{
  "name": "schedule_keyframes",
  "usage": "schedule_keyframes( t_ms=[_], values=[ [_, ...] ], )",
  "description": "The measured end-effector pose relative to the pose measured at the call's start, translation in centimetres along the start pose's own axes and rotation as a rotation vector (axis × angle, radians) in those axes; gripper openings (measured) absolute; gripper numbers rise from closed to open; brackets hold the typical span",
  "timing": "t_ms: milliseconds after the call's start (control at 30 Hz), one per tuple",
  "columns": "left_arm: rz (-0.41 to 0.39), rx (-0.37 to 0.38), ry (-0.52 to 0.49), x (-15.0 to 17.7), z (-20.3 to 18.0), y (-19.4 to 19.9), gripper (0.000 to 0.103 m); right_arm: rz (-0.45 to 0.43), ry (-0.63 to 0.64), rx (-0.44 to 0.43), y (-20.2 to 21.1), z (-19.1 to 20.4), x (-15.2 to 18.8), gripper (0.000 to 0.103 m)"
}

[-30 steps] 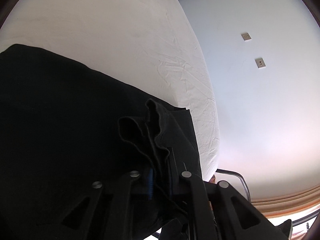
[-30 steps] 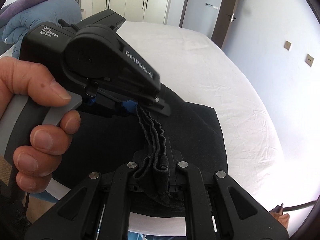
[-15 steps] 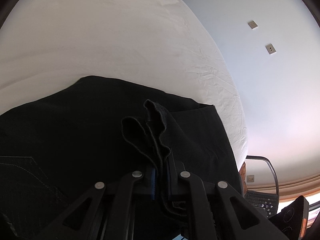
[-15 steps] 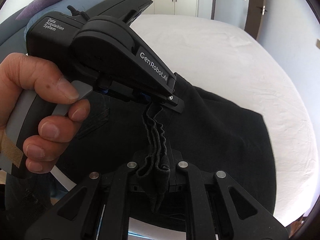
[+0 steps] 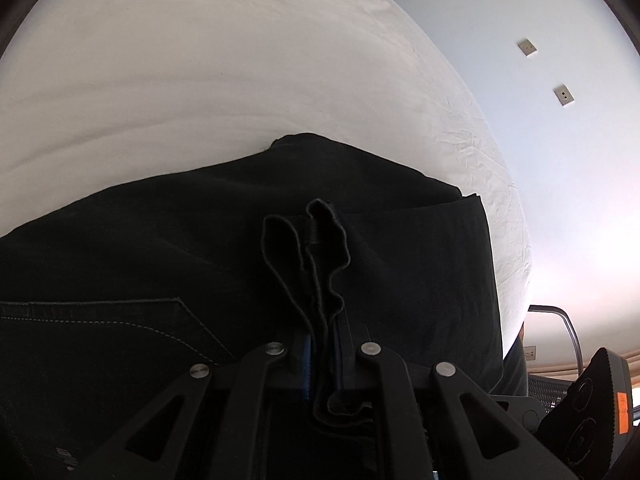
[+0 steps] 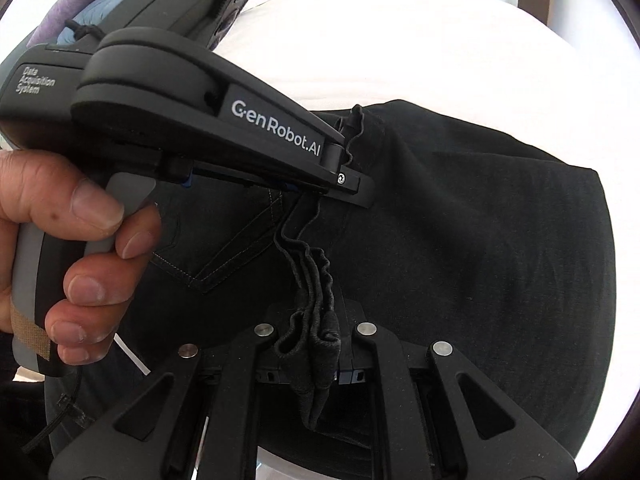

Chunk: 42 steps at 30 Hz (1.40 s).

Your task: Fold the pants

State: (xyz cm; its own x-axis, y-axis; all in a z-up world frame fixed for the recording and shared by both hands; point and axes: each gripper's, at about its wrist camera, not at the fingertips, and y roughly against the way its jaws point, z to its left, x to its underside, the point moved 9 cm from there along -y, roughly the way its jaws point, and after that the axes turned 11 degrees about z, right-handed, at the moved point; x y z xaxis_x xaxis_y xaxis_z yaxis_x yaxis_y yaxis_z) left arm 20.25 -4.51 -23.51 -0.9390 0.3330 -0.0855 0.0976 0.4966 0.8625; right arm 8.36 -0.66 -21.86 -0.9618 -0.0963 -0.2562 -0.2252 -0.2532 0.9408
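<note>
Pants (image 5: 400, 248), black and already doubled over at least once, lay spread on a white bed (image 5: 200, 80) as seen from the left wrist camera. The left hand-held gripper (image 5: 324, 344) had its jaws nearly together, pinching a bunched, ruffled edge of the fabric that stood up between its fingers. A stitched back pocket (image 5: 120, 316) showed at lower left, and the cloth's far edge sat close to the mattress side, near a pale wall with two switch plates (image 5: 564, 96).

From the right wrist camera, the right hand-held gripper (image 6: 316, 356) was likewise almost closed, clamped on a gathered wad of the same edge. That strip of hem ran taut upward to the other tool, gripped by the person's left hand (image 6: 76, 248), whose thumb and fingers wrapped its grey handle. Beneath both tools the pants (image 6: 480, 240) covered the bed (image 6: 440, 40), with a pile of blue and purple bedding (image 6: 72, 12) at the far corner.

Judged from this, a fold was being carried across: both tools held one edge low over the laid portion, with the release, the smoothing and probably a further fold left to do. Whether the pinched edge was the waistband or the leg cuffs was hard to tell, the dark cloth hiding its detail.
</note>
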Motion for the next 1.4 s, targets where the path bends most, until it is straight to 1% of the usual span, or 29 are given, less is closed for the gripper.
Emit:
schedule_keyframes(
  t_ms=[133, 333, 367, 400, 467, 500, 533, 567, 600, 633, 667, 700, 800, 833, 867, 900, 933, 967, 1000, 1033, 1100, 1133, 1167, 1200, 1267, 1300, 1333, 1400],
  values=[
    [-0.001, -0.013, -0.006, 0.0, -0.1, 0.0, 0.008, 0.013, 0.0, -0.006, 0.0, 0.4, 0.5, 0.01],
    [0.001, -0.02, -0.009, 0.5, 0.7, 0.0, 0.009, 0.023, 0.013, -0.005, 0.7, -0.9, 0.2, 0.01],
    [0.001, -0.021, -0.007, 0.5, 0.5, -0.2, 0.009, 0.027, 0.018, -0.002, -0.2, -0.7, -1.2, 0.01],
    [0.001, -0.024, -0.003, 0.5, 0.4, -0.5, 0.012, 0.03, 0.021, -0.002, 0.2, -0.6, -1.2, 0.013],
    [-0.002, -0.021, 0.007, 0.5, -0.6, -1.3, 0.013, 0.046, 0.025, -0.005, 0.1, -0.4, -1.3, 0.013],
    [-0.007, -0.01, 0.01, 0.6, -0.6, -1.3, 0.013, 0.052, 0.026, -0.007, -0.1, -0.3, -1.7, 0.013],
    [-0.014, -0.001, 0.017, 0.7, -0.5, -1.1, 0.016, 0.054, 0.024, -0.017, -0.3, -0.1, -3.1, 0.013],
    [-0.022, -0.005, 0.02, 0.7, -0.2, -0.7, 0.02, 0.062, 0.02, -0.048, -0.1, -0.2, -3.0, 0.02],
    [-0.036, -0.019, 0.022, 0.8, -0.1, -0.2, 0.033, 0.077, 0.017, -0.091, -0.5, 0.2, -3.3, 0.036],
    [-0.053, -0.035, 0.025, 0.8, 0.1, 0.4, 0.048, 0.091, 0.012, -0.14, 0.0, 0.3, -2.8, 0.049],
    [-0.077, -0.052, 0.032, 0.9, 0.3, 1.1, 0.052, 0.093, 0.003, -0.2, 0.7, 0.4, -2.2, 0.072],
    [-0.1, -0.076, 0.041, 0.9, 0.6, 1.8, 0.055, 0.086, -0.005, -0.244, 1.7, 0.3, -1.6, 0.075],
    [-0.182, -0.207, 0.061, 0.8, 1.0, 4.3, 0.057, 0.049, -0.019, -0.332, 4.8, -1.1, -0.3, 0.075],
    [-0.211, -0.225, 0.052, 0.8, 0.5, 5.0, 0.057, 0.027, -0.041, -0.352, 5.8, -2.3, -0.2, 0.075],
    [-0.237, -0.23, 0.027, 0.9, -0.6, 5.4, 0.057, 0.012, -0.075, -0.377, 6.6, -3.9, -0.3, 0.068],
    [-0.247, -0.233, 0.001, 1.0, -1.7, 5.4, 0.057, 0.005, -0.114, -0.406, 7.3, -5.6, -0.6, 0.057],
    [-0.249, -0.241, -0.028, 1.3, -2.9, 5.1, 0.057, -0.004, -0.161, -0.439, 7.6, -7.5, -0.9, 0.053],
    [-0.244, -0.254, -0.063, 1.6, -4.2, 4.4, 0.057, -0.021, -0.211, -0.472, 7.8, -9.7, -1.3, 0.047],
    [-0.228, -0.271, -0.108, 2.1, -5.4, 3.3, 0.057, -0.04, -0.265, -0.5, 8.1, -12.0, -2.0, 0.037],
    [-0.205, -0.296, -0.149, 2.8, -6.4, 2.0, 0.057, -0.049, -0.309, -0.537, 8.2, -14.0, -2.8, 0.033],
    [-0.149, -0.324, -0.179, 4.2, -7.0, -0.6, 0.057, -0.061, -0.361, -0.608, 7.6, -17.5, -4.1, 0.03],
    [-0.115, -0.318, -0.168, 5.0, -6.9, -2.0, 0.056, -0.067, -0.375, -0.63, 7.4, -19.0, -5.1, 0.029],
    [-0.109, -0.316, -0.151, 5.7, -6.4, -2.6, 0.056, -0.067, -0.381, -0.663, 7.1, -20.0, -6.0, 0.028],
    [-0.133, -0.327, -0.145, 6.2, -6.3, -2.6, 0.055, -0.069, -0.388, -0.694, 6.2, -21.1, -7.0, 0.028],
    [-0.133, -0.362, -0.145, 6.9, -6.4, -2.8, 0.055, -0.06, -0.41, -0.711, 4.9, -23.3, -9.5, 0.028],
    [-0.133, -0.382, -0.148, 7.3, -6.4, -3.0, 0.055, -0.047, -0.415, -0.746, 3.8, -24.7, -9.5, 0.028],
    [-0.132, -0.396, -0.149, 7.5, -6.4, -3.1, 0.055, -0.027, -0.417, -0.786, 2.8, -24.8, -10.4, 0.028],
    [-0.135, -0.399, -0.136, 7.8, -6.2, -3.2, 0.055, -0.003, -0.427, -0.753, 0.7, -26.0, -11.9, 0.028]
  ],
)
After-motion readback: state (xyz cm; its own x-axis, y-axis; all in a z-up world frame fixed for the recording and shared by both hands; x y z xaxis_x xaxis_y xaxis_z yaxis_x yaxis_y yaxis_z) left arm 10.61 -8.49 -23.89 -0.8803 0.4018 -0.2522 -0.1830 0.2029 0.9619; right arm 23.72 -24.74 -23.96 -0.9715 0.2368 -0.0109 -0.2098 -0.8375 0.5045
